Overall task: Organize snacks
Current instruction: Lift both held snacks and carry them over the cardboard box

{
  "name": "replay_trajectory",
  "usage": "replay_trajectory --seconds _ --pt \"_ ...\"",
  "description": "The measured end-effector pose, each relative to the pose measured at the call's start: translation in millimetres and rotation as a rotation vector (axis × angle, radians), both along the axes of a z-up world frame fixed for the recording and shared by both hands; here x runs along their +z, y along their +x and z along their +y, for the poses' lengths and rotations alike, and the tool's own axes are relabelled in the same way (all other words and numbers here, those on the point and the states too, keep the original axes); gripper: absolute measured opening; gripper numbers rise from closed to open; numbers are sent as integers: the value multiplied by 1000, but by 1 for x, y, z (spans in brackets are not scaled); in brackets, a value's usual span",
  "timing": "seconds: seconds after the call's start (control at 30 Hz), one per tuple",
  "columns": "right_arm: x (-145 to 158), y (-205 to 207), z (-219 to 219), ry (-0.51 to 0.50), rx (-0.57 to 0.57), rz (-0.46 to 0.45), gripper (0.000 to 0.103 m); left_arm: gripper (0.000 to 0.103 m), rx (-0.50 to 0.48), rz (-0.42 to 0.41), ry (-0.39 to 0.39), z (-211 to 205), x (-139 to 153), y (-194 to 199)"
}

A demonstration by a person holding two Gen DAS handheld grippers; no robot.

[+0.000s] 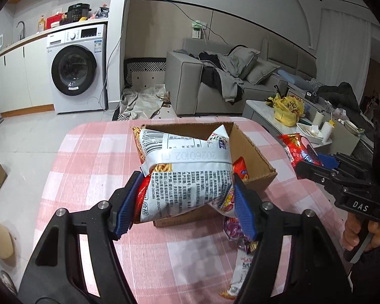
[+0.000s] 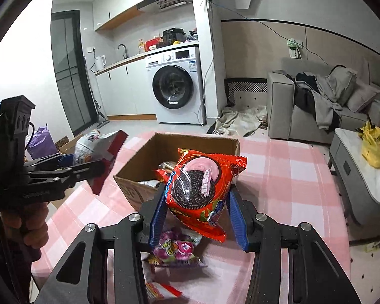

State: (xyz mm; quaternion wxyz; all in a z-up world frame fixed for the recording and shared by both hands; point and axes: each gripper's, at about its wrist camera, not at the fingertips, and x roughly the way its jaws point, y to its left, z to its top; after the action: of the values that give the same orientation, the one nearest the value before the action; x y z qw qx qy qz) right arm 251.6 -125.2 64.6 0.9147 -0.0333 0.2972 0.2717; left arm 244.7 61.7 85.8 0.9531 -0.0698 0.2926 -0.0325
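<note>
Both packets are mid-carry above the worktop: left gripper (image 1: 183, 197) fingers clamp the white noodle bag (image 1: 187, 174), right gripper (image 2: 198, 215) fingers pinch the red Oreo pack (image 2: 202, 190), near the cardboard box (image 2: 149, 157); next, lower each in and release

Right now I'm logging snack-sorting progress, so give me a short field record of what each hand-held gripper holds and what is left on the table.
left hand-held gripper: shut on white noodle snack bag, held above the box
right hand-held gripper: shut on red Oreo pack
cardboard box: open, on pink checked tablecloth, some snacks inside
still on table: purple candy bag, one more packet nearer the camera
</note>
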Motion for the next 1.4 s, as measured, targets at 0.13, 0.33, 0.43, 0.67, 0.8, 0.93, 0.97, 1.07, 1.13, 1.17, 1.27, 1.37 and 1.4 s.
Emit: replay_trajectory --seconds 0.13,0.33,0.43,0.67,0.8,0.93,0.97,1.07,1.13,1.17,1.27,1.37,1.4 --pt "6 6 7 8 12 -3 46 66 -2 -12 9 -2 7 8" --pt "11 18 16 28 9 -4 46 66 -7 -18 20 -7 10 29" --pt "12 24 20 37 2 2 46 66 -5 -24 34 -9 11 38" --pt "8 34 27 47 -8 13 46 66 -1 -26 44 -7 8 61" --pt "4 40 32 51 -15 23 46 66 4 -22 32 -6 1 73" --pt "-1 50 33 63 -25 32 46 66 7 -19 26 -1 -3 81" --pt "-1 51 33 70 -28 31 46 66 5 -15 25 -1 -6 83" --pt "-2 54 36 86 -28 37 46 66 4 -16 27 0 -14 92" --pt "-4 58 37 90 -28 35 46 66 2 -17 29 0 -20 100" --pt "-6 61 38 92 -30 38 46 66 2 -14 27 0 -23 106" --pt "-12 70 40 106 -21 59 46 66 -6 -8 25 -2 -32 119" --pt "-17 77 44 105 -23 74 46 66 5 0 20 -2 -39 133" --pt "-19 80 45 105 -25 78 46 66 4 3 13 -1 -42 137"
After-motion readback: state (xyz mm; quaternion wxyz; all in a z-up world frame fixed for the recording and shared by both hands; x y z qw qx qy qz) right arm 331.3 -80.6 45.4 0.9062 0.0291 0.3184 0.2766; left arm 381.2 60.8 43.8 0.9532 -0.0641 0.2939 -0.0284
